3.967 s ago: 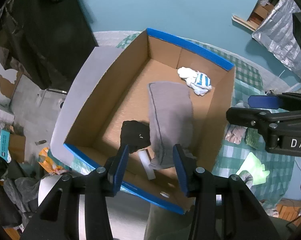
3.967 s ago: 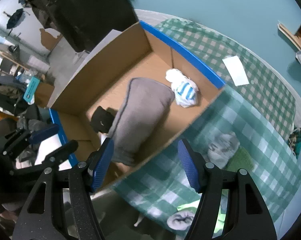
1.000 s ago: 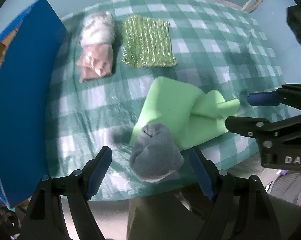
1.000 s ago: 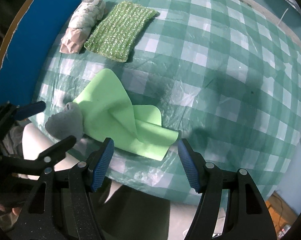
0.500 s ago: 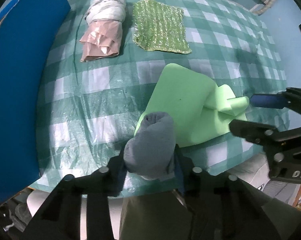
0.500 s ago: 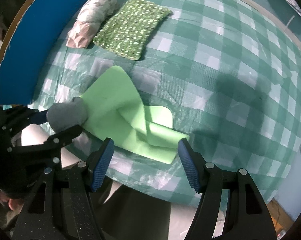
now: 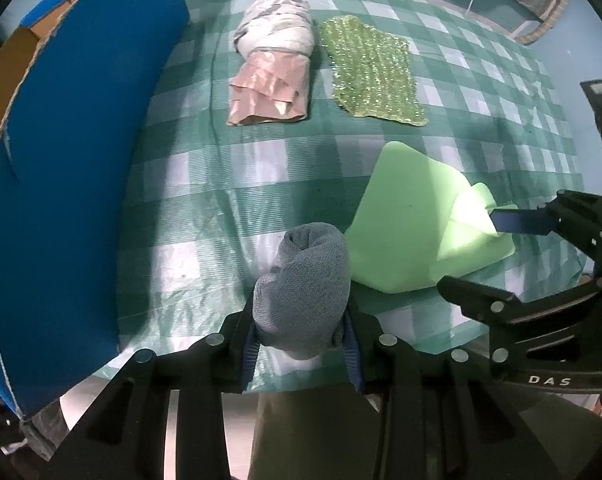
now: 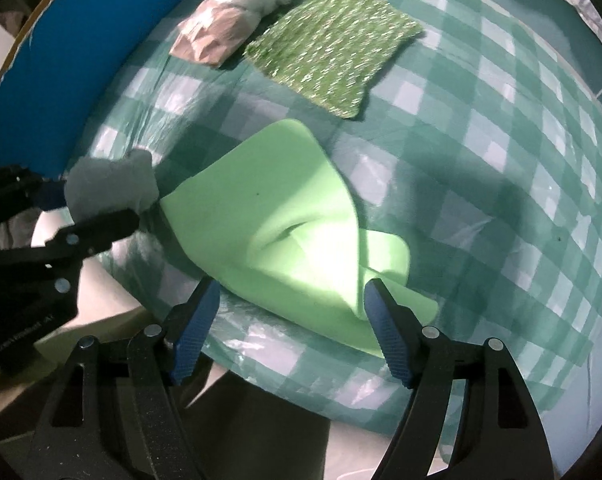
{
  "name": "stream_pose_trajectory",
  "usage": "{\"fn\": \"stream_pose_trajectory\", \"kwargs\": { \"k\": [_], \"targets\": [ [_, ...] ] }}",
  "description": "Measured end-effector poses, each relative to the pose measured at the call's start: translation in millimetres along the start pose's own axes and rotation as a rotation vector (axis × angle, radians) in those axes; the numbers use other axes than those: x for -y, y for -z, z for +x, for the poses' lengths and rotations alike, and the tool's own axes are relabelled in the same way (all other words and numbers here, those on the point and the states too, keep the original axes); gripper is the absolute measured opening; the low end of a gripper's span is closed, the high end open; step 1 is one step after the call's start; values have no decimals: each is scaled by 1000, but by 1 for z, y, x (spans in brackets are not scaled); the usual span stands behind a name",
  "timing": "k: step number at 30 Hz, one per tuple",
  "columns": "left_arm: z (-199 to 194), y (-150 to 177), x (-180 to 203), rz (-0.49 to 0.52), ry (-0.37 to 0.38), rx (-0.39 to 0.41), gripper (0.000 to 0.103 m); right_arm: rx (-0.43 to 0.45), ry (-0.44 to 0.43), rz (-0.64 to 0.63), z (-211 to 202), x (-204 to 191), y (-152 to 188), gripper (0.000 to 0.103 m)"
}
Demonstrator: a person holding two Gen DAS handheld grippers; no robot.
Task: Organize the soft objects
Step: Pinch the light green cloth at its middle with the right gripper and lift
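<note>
I am working over a bench covered in a green and white checked cloth [image 7: 229, 168], with the blue wall of a cardboard box [image 7: 81, 160] standing along its left side. My left tool [image 7: 301, 336] is clamped on a rolled grey sock [image 7: 305, 284] near the front edge of the bench, its blue pads pressing into both sides of the roll. My right tool [image 8: 293, 320] points down over a folded sheet of light green foam [image 8: 285, 232]; its jaws are opening, they straddle the near edge of the sheet, and the pads do not press on it. The foam lies just beside the sock, on its right in the left wrist view. Farther back, near the box, lie a pale rolled cloth bundle [image 7: 273, 68] and, beside it, a sparkly green knitted pad [image 7: 373, 72], both untouched. To do this step well, I judge I should lift the sock straight up before carrying it left over the box wall, so it does not drag the foam. On the right, I should lower the tool until both pads bracket the doubled fold, then close gently, since thin foam may buckle or slip out.
</note>
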State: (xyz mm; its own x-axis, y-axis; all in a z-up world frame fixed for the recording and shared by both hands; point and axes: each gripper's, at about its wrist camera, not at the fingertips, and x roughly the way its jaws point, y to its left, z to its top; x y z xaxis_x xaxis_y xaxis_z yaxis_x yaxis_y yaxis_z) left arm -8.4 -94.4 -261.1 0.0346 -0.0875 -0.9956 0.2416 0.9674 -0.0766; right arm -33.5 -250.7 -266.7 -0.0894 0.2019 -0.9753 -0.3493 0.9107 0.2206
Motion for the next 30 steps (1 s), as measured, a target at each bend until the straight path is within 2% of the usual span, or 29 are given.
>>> {"fn": "stream_pose_trajectory", "kwargs": {
  "k": [4, 14, 17, 20, 21, 22, 23, 25, 27, 30],
  "targets": [
    [-3, 3, -18, 2, -1, -2, 36, 4, 24, -17, 8, -9, 1, 75],
    [-3, 5, -31, 25, -9, -5, 36, 32, 153, -70, 25, -47, -1, 76],
    [-7, -2, -27, 24, -10, -4, 36, 33, 169, -70, 28, -55, -3, 74],
    [-11, -5, -31, 26, -12, -2, 36, 34, 171, -67, 23, -50, -4, 56],
    [-12, -7, -31, 26, -14, -1, 36, 31, 170, -63, 22, -51, -5, 47],
    [-10, -5, -16, 26, -15, -1, 36, 29, 167, -54, 21, -50, -5, 38],
    [-10, -5, -16, 25, -15, -1, 36, 27, 164, -48, 20, -49, -7, 34],
    [-11, -5, -15, 23, -16, 0, 36, 23, 150, -33, 18, -45, -10, 20],
    [-13, -6, -14, 22, -16, 2, 36, 23, 123, -14, 16, -40, -9, 10],
    [-13, -7, -7, 22, -18, 7, 36, 39, 62, 13, 11, -35, -9, 8]
  ]
}}
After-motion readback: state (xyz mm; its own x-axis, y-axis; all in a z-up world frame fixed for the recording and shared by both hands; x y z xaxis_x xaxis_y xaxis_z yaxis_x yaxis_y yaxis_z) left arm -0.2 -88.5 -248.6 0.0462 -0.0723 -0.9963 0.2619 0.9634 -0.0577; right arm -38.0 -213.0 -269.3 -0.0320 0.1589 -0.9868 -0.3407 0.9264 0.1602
